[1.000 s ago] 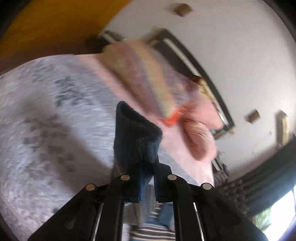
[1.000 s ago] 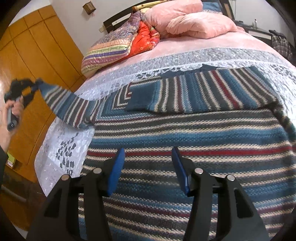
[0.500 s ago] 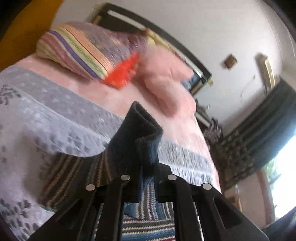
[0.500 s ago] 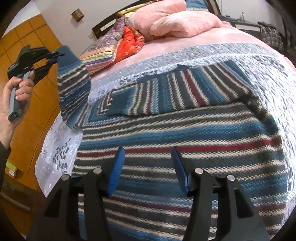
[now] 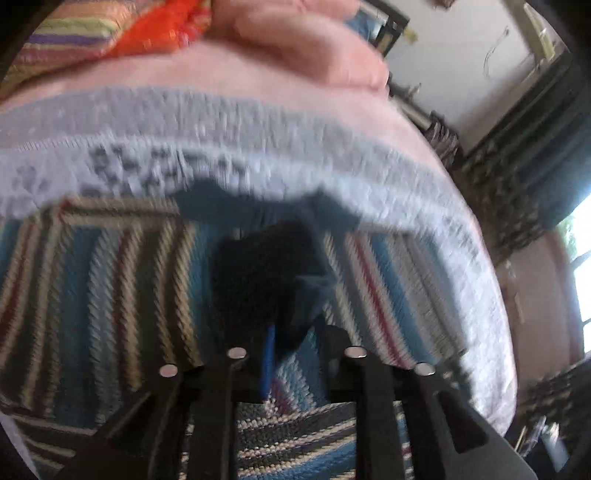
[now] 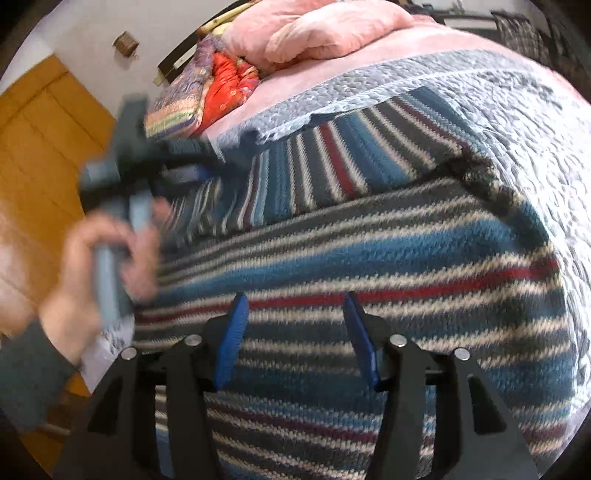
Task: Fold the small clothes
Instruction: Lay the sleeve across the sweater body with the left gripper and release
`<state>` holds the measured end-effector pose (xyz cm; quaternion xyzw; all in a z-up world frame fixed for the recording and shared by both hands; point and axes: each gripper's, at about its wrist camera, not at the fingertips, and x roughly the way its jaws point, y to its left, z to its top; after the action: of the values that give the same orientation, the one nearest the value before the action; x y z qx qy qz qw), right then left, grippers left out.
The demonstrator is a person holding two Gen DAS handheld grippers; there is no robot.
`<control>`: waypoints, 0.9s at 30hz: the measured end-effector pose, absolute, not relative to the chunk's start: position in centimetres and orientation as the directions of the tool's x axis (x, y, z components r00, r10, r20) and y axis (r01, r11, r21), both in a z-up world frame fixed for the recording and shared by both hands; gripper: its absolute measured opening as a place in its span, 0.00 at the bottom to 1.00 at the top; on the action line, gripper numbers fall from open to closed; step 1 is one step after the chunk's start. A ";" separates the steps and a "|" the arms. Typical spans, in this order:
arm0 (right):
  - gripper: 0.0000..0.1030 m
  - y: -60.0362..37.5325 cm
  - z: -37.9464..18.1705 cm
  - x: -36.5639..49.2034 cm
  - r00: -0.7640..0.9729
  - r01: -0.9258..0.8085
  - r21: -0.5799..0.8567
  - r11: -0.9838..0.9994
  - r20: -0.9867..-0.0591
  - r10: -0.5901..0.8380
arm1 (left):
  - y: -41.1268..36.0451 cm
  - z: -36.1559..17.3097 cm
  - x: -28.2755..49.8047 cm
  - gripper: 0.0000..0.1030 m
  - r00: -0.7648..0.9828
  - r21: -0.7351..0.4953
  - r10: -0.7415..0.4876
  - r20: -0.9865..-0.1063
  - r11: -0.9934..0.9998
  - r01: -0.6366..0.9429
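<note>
A blue, grey, cream and red striped knit sweater [image 6: 369,258] lies spread on the bed. My left gripper [image 5: 288,332] is shut on the sleeve's dark blue cuff [image 5: 258,280], low over the sweater's striped upper part [image 5: 110,277]. In the right wrist view the left gripper [image 6: 207,160] is blurred at the left, held by a hand [image 6: 107,254], with the sleeve drawn in across the sweater. My right gripper [image 6: 293,306] hovers open just above the sweater's body, with nothing between its blue pads [image 6: 232,332].
A grey lace bedspread [image 6: 517,110] covers the pink bed. Pink pillows [image 6: 314,29], a red cushion [image 6: 225,81] and a striped cushion [image 6: 173,107] lie at the head. An orange wooden wardrobe [image 6: 44,147] stands left. Dark curtains [image 5: 535,147] hang beyond the bed's right edge.
The left gripper has swung the sleeve from out beyond the bed's left side inward and down over the sweater. The right gripper stayed open above the body, shifting slightly.
</note>
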<state>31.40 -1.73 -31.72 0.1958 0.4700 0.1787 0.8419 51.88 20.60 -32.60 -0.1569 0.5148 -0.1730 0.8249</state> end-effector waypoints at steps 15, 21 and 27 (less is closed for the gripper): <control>0.47 1.9 -37.9 51.7 0.145 0.143 0.806 0.574 -0.591 0.793 | 33.5 -32.9 36.4 0.74 0.511 -0.563 -0.473 -0.717 0.826 -0.026; 0.28 3.9 -37.5 52.9 0.125 0.114 0.783 0.611 -0.621 0.773 | 35.3 -34.8 33.4 0.74 0.503 -0.609 -0.496 -0.708 0.790 -0.078; 0.07 5.2 -33.2 53.7 0.145 -0.012 0.696 0.718 -0.709 0.690 | 37.8 -34.6 32.8 0.74 0.521 -0.651 -0.509 -0.685 0.749 -0.125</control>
<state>53.72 5.16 -33.24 0.2807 0.6041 0.2498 0.7027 32.81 37.82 -34.60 -0.3338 0.4745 -0.1193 0.8057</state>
